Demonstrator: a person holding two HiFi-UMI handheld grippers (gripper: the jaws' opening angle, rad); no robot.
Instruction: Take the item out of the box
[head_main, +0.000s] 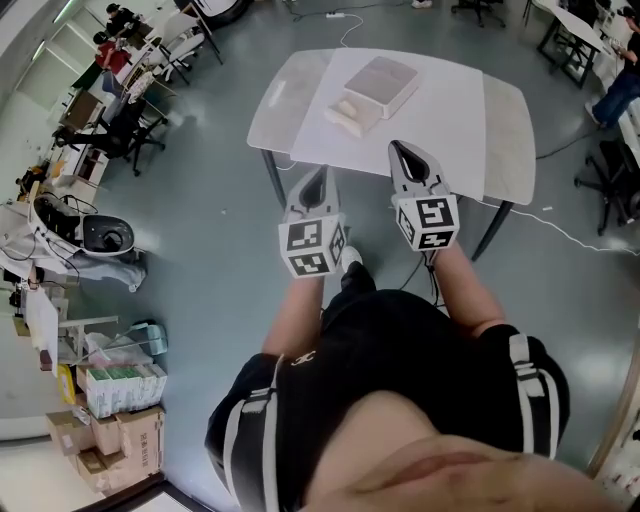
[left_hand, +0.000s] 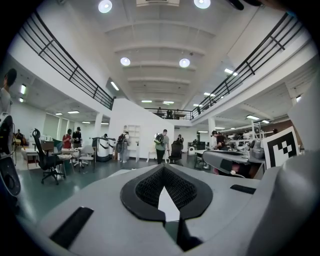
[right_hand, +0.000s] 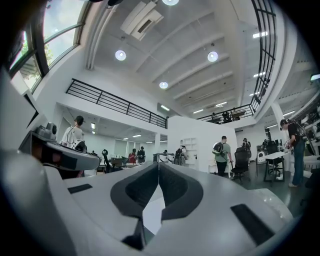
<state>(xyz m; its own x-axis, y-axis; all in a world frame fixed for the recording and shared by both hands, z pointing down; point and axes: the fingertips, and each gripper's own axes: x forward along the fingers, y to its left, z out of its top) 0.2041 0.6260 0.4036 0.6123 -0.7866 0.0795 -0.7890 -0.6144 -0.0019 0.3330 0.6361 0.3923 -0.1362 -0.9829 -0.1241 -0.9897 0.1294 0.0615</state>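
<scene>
A flat white box (head_main: 382, 82) lies on the white table (head_main: 460, 110), with a smaller pale piece (head_main: 352, 114) against its near-left corner. What is inside the box cannot be seen. Both grippers hover at the table's near edge, short of the box. My left gripper (head_main: 318, 173) is shut with nothing in it, its jaws meeting in the left gripper view (left_hand: 162, 169). My right gripper (head_main: 398, 148) is likewise shut and empty (right_hand: 158, 166). Both gripper views look out level over the hall and show only slivers of white between the jaws, not the box.
The table stands on a grey floor with a cable (head_main: 590, 240) at the right. Office chairs (head_main: 135, 130) and shelves are at the left, cardboard boxes (head_main: 110, 440) at the lower left. Several people (left_hand: 161, 146) stand far off in the hall.
</scene>
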